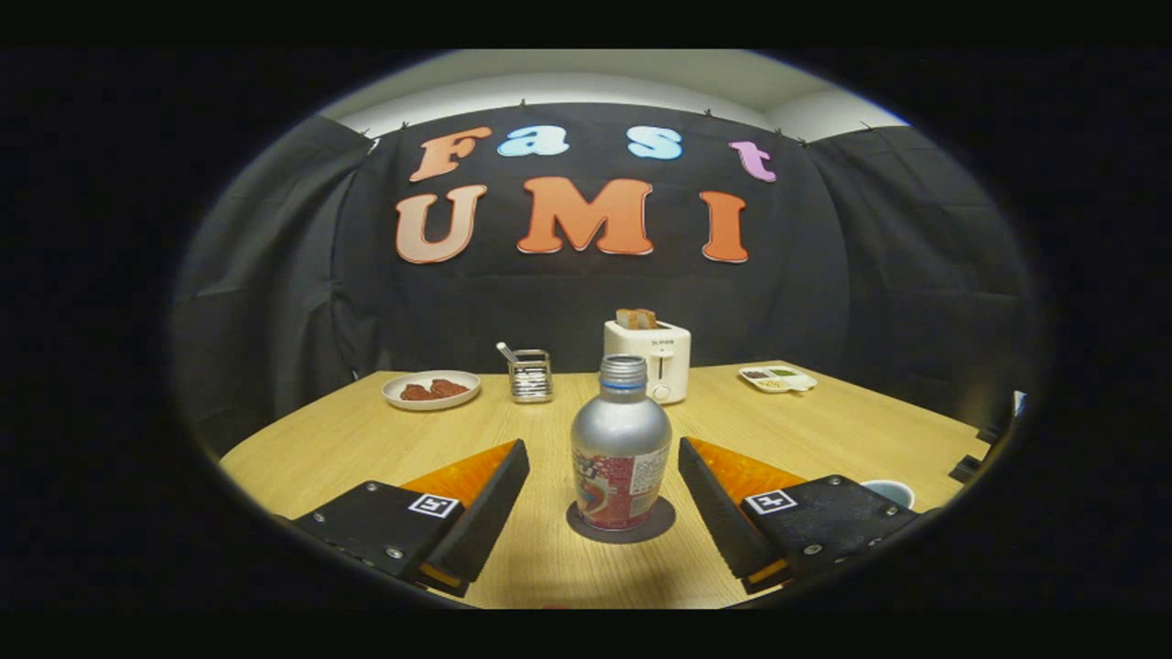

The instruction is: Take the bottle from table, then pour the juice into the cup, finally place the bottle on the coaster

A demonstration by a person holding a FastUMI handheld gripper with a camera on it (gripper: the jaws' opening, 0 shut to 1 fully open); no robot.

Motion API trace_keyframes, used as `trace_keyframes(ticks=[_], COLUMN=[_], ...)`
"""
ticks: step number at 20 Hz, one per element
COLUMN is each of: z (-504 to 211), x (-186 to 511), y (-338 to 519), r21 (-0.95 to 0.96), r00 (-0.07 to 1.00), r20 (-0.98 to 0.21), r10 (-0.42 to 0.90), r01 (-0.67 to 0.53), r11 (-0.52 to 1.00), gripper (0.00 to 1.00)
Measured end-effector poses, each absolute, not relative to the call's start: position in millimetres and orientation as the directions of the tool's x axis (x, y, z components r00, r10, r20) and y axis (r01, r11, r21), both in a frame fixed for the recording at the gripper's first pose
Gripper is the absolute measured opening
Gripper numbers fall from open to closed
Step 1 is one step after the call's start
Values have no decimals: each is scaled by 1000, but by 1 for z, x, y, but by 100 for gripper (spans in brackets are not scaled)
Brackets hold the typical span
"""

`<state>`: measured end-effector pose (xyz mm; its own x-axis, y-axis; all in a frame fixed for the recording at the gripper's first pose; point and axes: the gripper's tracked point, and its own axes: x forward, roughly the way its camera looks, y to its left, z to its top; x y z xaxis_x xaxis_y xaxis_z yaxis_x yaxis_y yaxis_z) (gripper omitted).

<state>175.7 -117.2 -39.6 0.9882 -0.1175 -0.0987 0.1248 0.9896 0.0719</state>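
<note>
A silver bottle [620, 444] with a red label and a screw neck stands upright on a dark round coaster [621, 523] on the wooden table [824, 430]. My gripper [604, 485] is open, its two fingers spread wide on either side of the bottle with a clear gap to each. Neither finger touches the bottle. Behind the right finger, the rim of a cup [889, 492] peeks out.
Beyond the bottle stand a white toaster [648, 359] with bread in it, a small metal rack [530, 374], a plate [430, 390] with reddish food to the left, and a small divided tray [777, 378] to the right.
</note>
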Motion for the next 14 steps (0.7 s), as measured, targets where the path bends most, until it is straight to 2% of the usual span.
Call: trace_keyframes(ticks=[7, 14], z=[-2, 17], x=[122, 85], y=[-106, -91], r21=[22, 51], r00=[991, 997], r20=[-60, 0], r10=[-121, -80], r01=[123, 80], r11=[992, 995], gripper=[97, 97])
